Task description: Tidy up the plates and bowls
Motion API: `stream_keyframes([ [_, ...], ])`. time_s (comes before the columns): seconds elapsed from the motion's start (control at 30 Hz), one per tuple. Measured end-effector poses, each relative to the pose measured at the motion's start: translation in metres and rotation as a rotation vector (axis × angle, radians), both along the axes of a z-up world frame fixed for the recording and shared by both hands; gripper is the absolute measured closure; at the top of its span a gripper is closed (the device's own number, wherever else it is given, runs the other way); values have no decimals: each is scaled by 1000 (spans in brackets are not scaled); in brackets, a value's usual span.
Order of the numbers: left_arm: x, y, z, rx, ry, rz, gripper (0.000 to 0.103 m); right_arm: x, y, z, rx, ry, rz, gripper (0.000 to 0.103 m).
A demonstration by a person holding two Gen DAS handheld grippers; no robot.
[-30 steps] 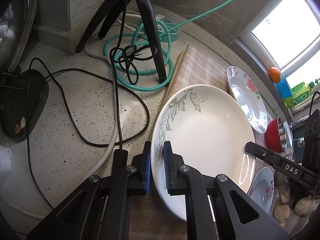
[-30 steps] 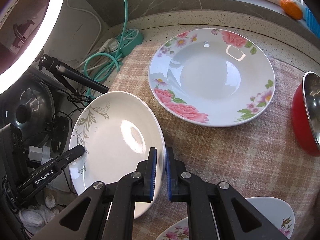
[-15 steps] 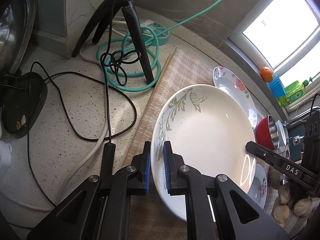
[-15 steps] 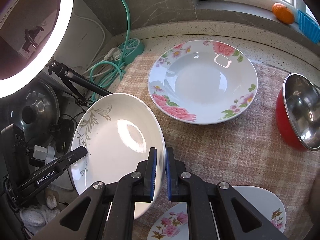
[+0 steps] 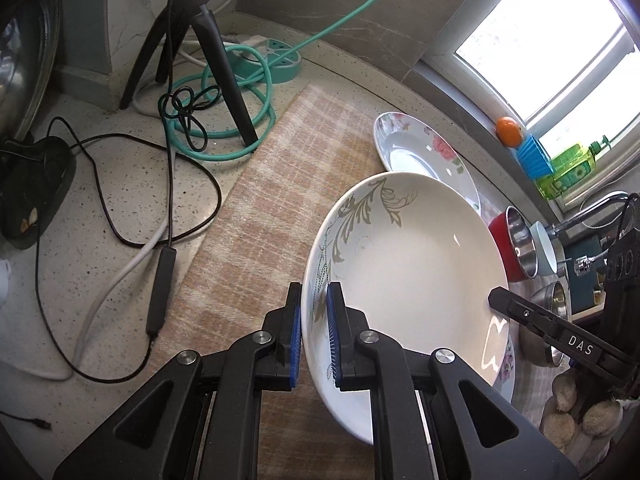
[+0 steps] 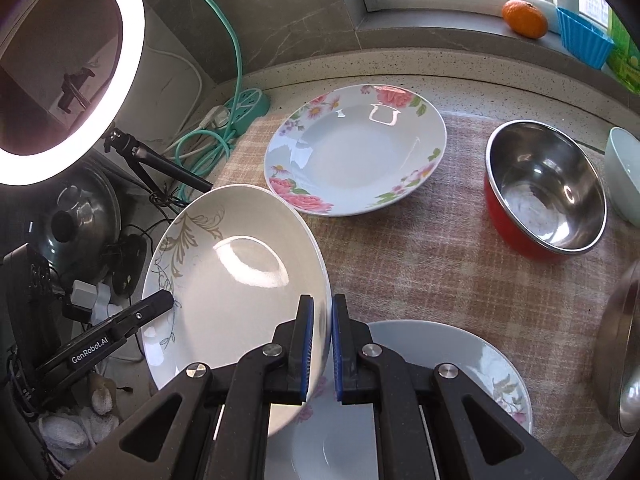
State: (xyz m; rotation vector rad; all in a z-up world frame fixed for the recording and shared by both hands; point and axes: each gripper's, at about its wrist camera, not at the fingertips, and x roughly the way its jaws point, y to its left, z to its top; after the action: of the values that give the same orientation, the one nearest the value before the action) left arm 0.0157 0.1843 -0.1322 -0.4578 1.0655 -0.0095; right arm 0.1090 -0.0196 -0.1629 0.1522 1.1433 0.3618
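A white plate with a grey leaf pattern is held in the air above the checked cloth, gripped at opposite rims. My left gripper is shut on its left rim. My right gripper is shut on its right rim. A rose-pattern plate lies flat on the cloth at the back. Another floral plate lies on the cloth under my right gripper. A red steel-lined bowl stands to the right.
A pale bowl stands at the far right, a steel bowl at the right edge. A tripod, ring light, teal cable and power strip crowd the left counter. An orange sits on the sill.
Both grippers have lifted the leaf-pattern plate higher and carried it to the right over the cloth. More of the bowls and the near floral plate now shows.
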Motion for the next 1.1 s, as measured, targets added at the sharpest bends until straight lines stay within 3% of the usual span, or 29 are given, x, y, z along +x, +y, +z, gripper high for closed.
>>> stream_keyframes([
  [0.57, -19, -77, -2, -13, 26, -106, 93, -56, -88, -8, 10, 40, -93, 95],
  [1.1, -30, -115, -16, 10, 76, -191, 93, -82, -125, -27, -6, 86, -140, 95],
])
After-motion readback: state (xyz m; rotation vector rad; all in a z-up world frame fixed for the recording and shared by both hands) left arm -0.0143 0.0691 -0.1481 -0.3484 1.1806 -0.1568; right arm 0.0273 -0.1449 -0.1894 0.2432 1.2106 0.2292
